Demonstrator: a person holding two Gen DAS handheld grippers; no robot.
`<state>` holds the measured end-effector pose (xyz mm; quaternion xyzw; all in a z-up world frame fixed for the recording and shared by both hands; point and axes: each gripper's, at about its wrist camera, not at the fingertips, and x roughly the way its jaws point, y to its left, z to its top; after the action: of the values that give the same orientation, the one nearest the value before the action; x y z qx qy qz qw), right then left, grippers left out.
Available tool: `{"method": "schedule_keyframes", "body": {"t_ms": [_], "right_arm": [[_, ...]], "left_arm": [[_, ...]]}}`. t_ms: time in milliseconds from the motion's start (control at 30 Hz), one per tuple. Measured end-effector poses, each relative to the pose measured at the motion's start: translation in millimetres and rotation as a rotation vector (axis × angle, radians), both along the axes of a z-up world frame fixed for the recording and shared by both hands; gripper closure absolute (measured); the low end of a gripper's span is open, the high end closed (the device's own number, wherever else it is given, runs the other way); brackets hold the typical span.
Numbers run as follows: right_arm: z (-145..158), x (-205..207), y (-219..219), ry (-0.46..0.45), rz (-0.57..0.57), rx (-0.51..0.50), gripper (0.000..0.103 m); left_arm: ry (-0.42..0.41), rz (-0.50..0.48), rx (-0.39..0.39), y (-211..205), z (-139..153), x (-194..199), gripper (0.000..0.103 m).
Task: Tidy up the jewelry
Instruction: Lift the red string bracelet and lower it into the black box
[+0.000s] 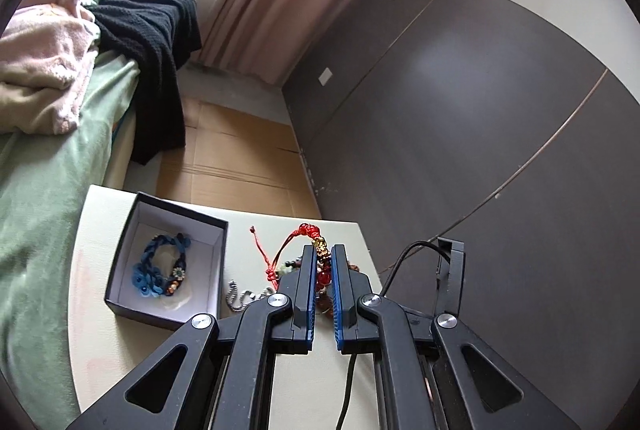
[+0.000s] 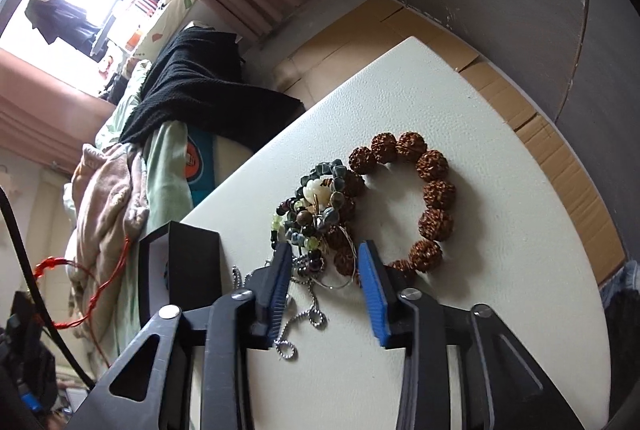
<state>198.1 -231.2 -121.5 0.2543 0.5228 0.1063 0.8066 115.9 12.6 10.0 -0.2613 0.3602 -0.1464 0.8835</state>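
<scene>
Inside box (image 1: 168, 262): 1 blue bracelet (image 1: 162, 266)

The white tabletop (image 2: 460, 270) is showing a matt, pebbled foam-like skin. The brown seed-bead bracelet (image 2: 434, 190) is looking rough and knobbly, the ball chain (image 2: 316, 314) shiny metal. The red bracelet (image 1: 310, 230) is showing knotted cord and glossy beads; the box (image 1: 200, 216) is looking like matt black card.
</scene>
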Motion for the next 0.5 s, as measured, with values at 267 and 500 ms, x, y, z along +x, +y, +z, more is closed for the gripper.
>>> {"method": "schedule_keyframes", "body": {"t_ms": [267, 500], "right_arm": [[-11, 5, 0, 0.017, -0.015, -0.031, 0.095], [4, -3, -8, -0.026, -0.011, 0.024, 0.099]], "left_arm": [[0.018, 0.013, 0.002, 5, -7, 3, 0.096], [0.027, 0.022, 0.006, 5, -10, 4, 0.096]]}}
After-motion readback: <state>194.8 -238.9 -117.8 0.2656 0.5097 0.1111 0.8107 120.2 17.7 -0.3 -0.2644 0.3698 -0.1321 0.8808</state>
